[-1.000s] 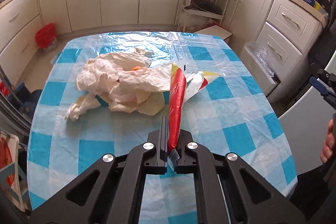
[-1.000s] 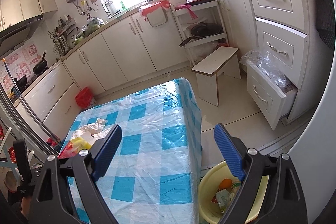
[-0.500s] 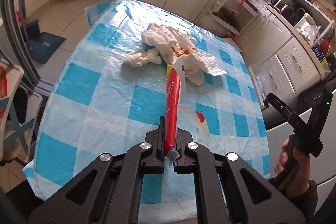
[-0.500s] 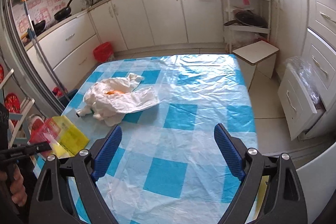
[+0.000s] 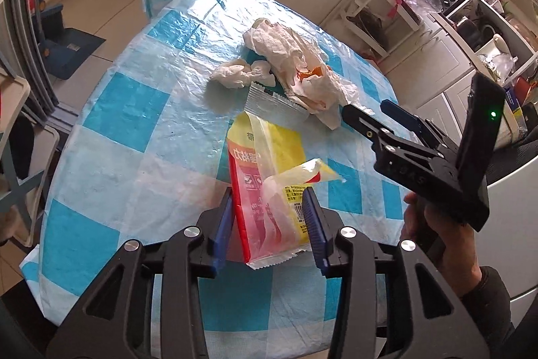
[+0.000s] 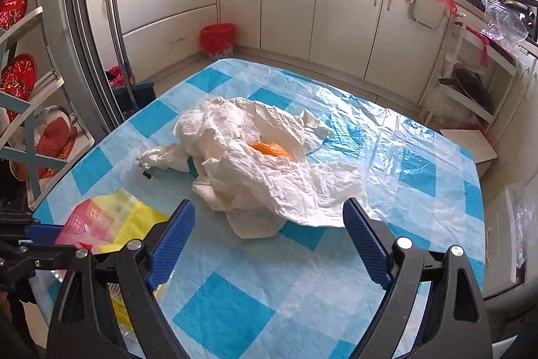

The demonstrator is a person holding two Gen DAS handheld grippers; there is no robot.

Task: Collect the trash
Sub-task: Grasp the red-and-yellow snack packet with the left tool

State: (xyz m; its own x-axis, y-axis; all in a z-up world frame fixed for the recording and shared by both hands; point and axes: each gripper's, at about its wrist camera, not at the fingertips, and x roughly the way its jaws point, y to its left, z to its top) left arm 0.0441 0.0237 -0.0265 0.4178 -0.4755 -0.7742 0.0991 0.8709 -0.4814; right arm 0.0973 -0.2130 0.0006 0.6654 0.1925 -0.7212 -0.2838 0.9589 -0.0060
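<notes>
A red and yellow plastic snack bag (image 5: 269,190) lies between the spread jaws of my left gripper (image 5: 270,221), which is open over the near edge of the blue checked table (image 5: 134,110). The bag also shows in the right wrist view (image 6: 107,224). A heap of crumpled white paper (image 5: 296,69) with orange peel (image 6: 270,150) in it lies mid-table, beside a silver wrapper (image 5: 272,101). My right gripper (image 6: 269,241) is open and empty, just short of the paper heap (image 6: 255,164). It shows in the left wrist view (image 5: 383,120).
A red waste bin (image 6: 217,37) stands on the floor by the cream cabinets (image 6: 285,2) beyond the table. A white shelf rack (image 6: 470,83) and a low stool (image 6: 470,147) stand at the right. A chair (image 5: 20,164) stands left of the table.
My left gripper has opened and the snack bag, pinched edge-on before, now hangs loose and flat between the jaws. My right gripper has swung in over the table toward the paper heap.
</notes>
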